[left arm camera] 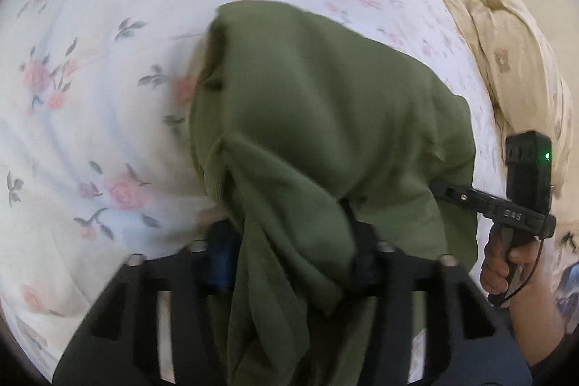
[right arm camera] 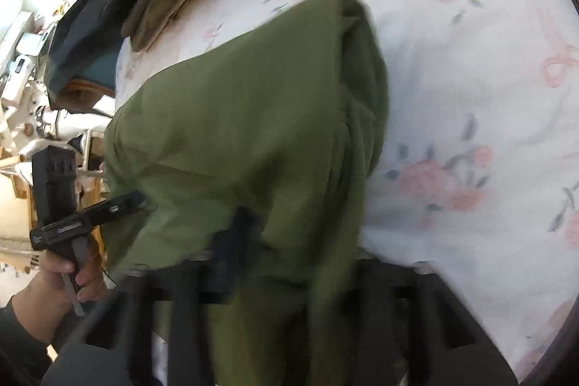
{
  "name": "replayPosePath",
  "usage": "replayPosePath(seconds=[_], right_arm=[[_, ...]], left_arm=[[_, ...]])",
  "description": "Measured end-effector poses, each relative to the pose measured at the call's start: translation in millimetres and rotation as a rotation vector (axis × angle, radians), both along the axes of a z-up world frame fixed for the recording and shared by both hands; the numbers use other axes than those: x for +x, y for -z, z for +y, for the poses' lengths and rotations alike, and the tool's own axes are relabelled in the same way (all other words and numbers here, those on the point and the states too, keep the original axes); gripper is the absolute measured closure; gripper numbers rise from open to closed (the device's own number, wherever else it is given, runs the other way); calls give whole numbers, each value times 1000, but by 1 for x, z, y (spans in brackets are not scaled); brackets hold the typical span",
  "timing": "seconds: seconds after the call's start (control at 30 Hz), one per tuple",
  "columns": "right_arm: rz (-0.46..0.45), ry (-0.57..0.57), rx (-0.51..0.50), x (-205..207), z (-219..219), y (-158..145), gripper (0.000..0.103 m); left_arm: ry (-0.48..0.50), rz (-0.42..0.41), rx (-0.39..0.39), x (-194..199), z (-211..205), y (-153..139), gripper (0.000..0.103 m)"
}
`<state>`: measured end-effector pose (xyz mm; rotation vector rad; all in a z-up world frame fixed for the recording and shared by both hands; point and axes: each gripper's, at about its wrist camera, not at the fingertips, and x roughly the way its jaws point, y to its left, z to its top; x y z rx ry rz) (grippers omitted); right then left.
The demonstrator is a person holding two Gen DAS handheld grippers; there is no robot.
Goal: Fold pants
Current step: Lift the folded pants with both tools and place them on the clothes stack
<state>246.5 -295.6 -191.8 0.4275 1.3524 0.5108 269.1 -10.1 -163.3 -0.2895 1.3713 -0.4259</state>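
Gripping the olive-green cotton pants (left arm camera: 325, 104) at both near corners: left gripper (left arm camera: 289, 241) pinching bunched cloth, right gripper (right arm camera: 289, 241) likewise clamped on a fold. Draped from the jaws toward twelve o'clock onto the white rose-print bedsheet (left arm camera: 90, 96), beige quilt (left arm camera: 506, 42) at two o'clock. Best done keeping both hands level, cloth taut, laying the held edge squarely over the far edge, releasing only after alignment
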Motion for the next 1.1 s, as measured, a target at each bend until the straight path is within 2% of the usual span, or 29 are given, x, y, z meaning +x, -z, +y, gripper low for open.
replayPosePath(seconds=[0.03,0.1,0.2,0.37,0.5,0.63,0.77,0.83,0.93,1.0,1.1], right_arm=[[-37,-26,-23,-4,5,-7,85],[-48,-25,-27,-5,5,-10,87],[-94,71,63,-16,-16,-33,89],[-238,84,126,-20,-17,-92,89],[-328,72,143,2,-3,-143,89],[-425,17,76,67,31,-202,89],[-465,-13,30,154,70,-241,89],[-446,-20,61,204,85,-244,89],[-429,-2,44,270,105,-237,89],[-412,-10,-3,301,119,-225,89],[-402,-32,-80,333,128,-205,89]], left_arm=[[20,-27,18,-2,-3,-4,73],[21,-39,12,-5,-1,-10,77],[15,-75,-41,-9,7,-33,82],[-31,-200,-110,-13,27,-88,83],[-101,-259,-164,0,47,-134,83],[-136,-327,-163,39,72,-181,83],[-184,-374,-133,108,97,-211,82],[-240,-366,-126,160,114,-218,82],[-263,-356,-95,230,125,-215,82],[-257,-352,-43,263,127,-201,82],[-259,-322,-28,296,126,-173,81]])
